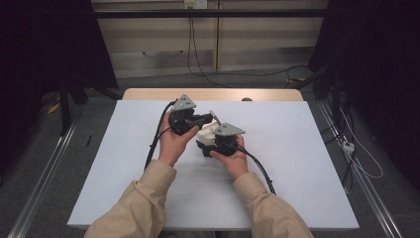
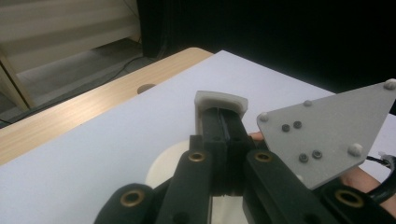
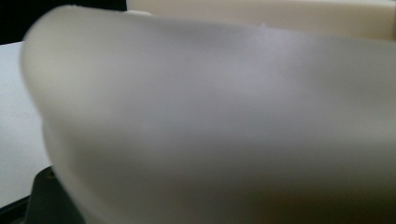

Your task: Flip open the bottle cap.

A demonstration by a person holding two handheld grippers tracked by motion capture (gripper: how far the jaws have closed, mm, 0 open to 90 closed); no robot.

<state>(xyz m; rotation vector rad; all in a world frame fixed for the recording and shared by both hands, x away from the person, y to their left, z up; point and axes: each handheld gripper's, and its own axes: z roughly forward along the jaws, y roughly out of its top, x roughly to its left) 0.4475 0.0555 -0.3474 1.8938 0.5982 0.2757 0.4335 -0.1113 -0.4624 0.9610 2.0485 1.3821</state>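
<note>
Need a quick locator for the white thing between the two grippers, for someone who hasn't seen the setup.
Start at the white table and go to its middle, where both hands meet. The white object sits between the left gripper and right gripper. It is the sole pale, rounded item among black gripper parts.

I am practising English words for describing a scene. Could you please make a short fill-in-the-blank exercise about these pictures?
1. The person holds one gripper in each ____.
2. The left gripper has its jaws pressed ____ on a thin translucent tab.
3. The grey plate on the right gripper has ____ corners.
4. The white sheet covers a ____ table.

Missing words: hand; together; three; wooden
</note>
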